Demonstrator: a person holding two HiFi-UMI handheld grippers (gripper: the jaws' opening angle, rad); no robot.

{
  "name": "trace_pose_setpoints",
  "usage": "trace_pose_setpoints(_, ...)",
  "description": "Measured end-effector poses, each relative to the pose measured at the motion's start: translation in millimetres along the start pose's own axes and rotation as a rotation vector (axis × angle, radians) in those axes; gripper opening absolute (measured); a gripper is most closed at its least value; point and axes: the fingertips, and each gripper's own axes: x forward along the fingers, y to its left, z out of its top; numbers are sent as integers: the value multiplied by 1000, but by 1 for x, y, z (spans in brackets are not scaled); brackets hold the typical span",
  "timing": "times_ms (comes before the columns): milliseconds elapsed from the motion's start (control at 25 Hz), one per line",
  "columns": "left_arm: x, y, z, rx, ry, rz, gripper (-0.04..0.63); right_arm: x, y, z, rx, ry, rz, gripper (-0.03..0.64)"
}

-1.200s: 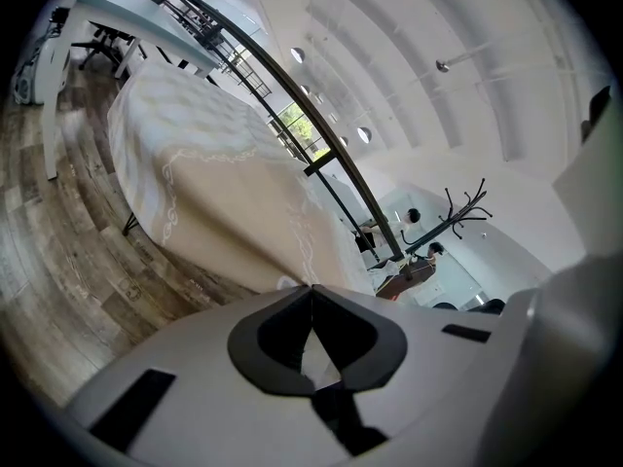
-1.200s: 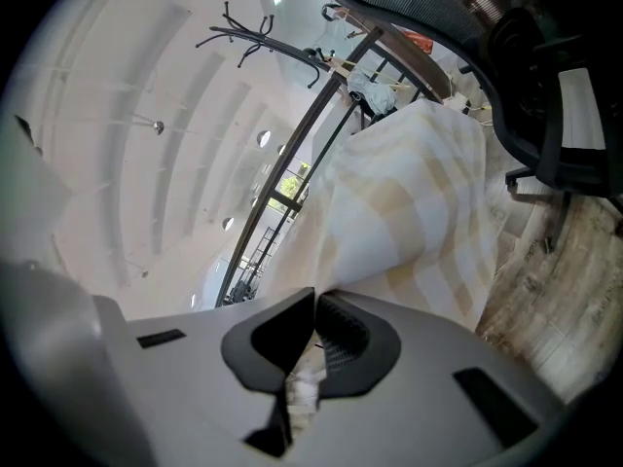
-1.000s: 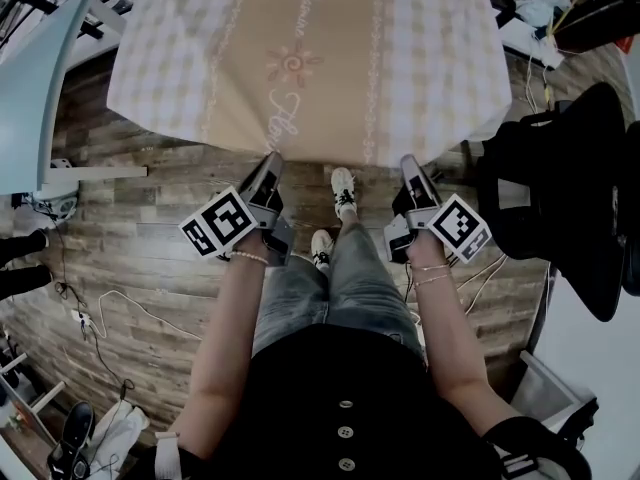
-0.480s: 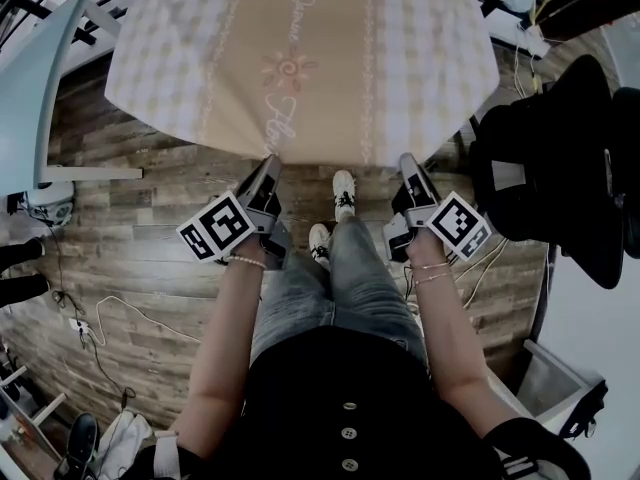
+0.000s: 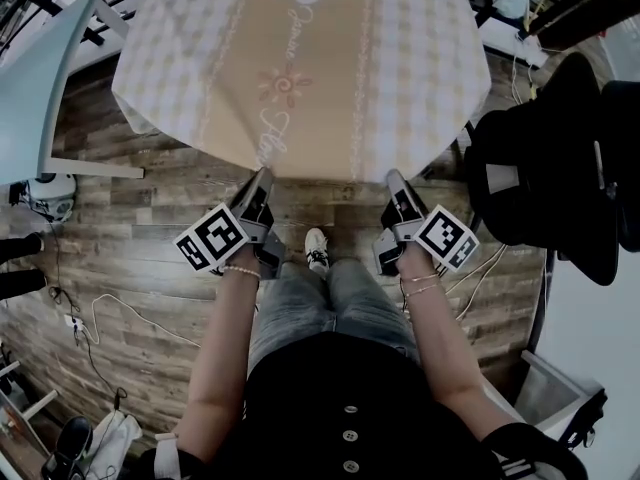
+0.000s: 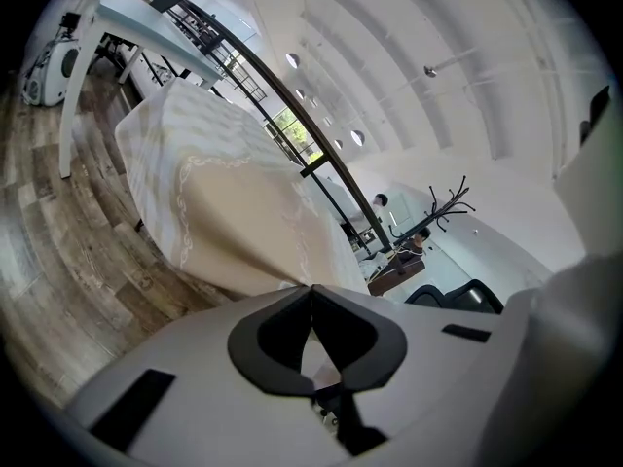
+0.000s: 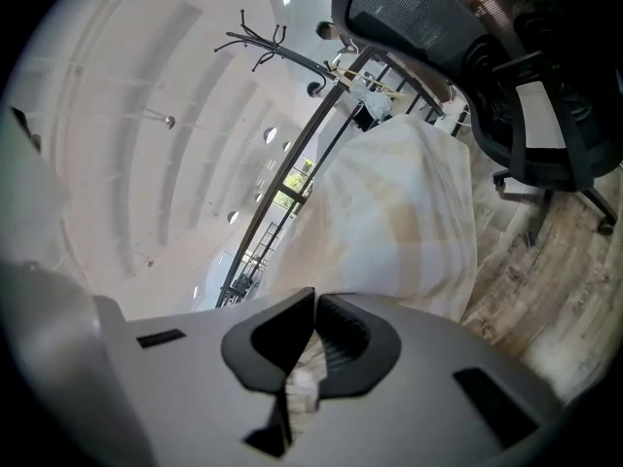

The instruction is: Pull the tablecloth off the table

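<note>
Head view shows the left gripper [image 5: 262, 178] and right gripper [image 5: 393, 180] each pinched shut on the tablecloth [image 5: 320, 68] hem. Ahead of the fingertips it drapes over the hidden table. I'd draw both back evenly, pinch firm.

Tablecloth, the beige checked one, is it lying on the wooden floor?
No, the beige checked tablecloth hangs above the wooden floor, its near edge pinched in the left tongs and right tongs.
</note>
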Motion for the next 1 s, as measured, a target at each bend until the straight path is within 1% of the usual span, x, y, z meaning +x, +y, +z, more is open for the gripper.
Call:
trace_pose_setpoints(200, -6, -6, -1, -15, -36, 26, 15, -4, 4, 3, -10, 43, 16, 26)
trace_pose_setpoints(400, -10, -13, 5, -15, -46, 44, 15, -8, 15, 5, -8, 70, 27, 26)
trace_pose_setpoints(1000, -21, -38, 10, -47, -83, 49, 15, -13, 37, 29, -28, 81, 48, 26)
